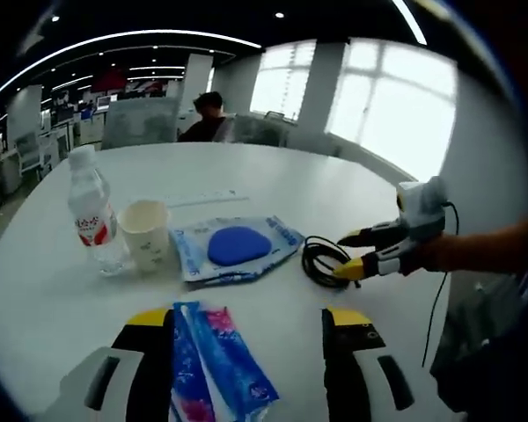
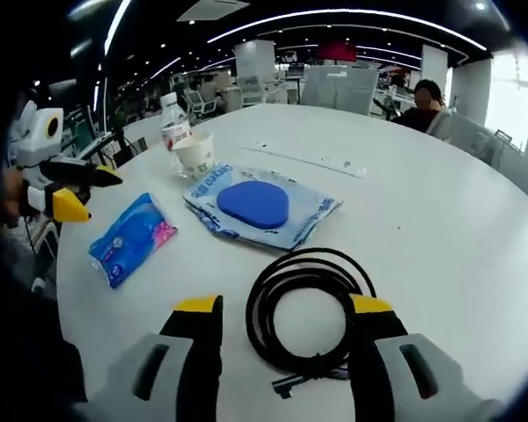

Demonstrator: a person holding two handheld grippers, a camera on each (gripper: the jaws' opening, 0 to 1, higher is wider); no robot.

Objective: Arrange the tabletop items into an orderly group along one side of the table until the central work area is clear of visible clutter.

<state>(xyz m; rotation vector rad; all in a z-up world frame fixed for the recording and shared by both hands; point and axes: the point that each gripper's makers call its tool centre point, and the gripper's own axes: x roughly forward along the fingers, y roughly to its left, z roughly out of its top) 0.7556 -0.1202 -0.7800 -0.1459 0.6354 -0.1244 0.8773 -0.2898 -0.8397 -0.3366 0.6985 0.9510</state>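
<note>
My left gripper [image 1: 248, 318] is open, its yellow-tipped jaws standing on either side of a blue and pink tissue pack [image 1: 218, 356] that lies flat on the white table [image 1: 273, 176]. My right gripper [image 2: 284, 305] is open too, its jaws flanking a coiled black cable [image 2: 304, 308]. That pack [image 2: 132, 236] lies beside the left gripper [image 2: 92, 195] in the right gripper view. The right gripper [image 1: 343, 257] and the cable [image 1: 321, 259] appear at the right of the left gripper view. A blue pouch [image 1: 233, 246] [image 2: 260, 207] lies mid-table.
A paper cup [image 1: 147, 230] [image 2: 194, 154] and a water bottle [image 1: 92, 211] [image 2: 174, 123] stand together beside the pouch. A white power strip [image 2: 308, 156] lies farther back. A person [image 2: 427, 101] sits at the table's far side. Office desks and chairs fill the room behind.
</note>
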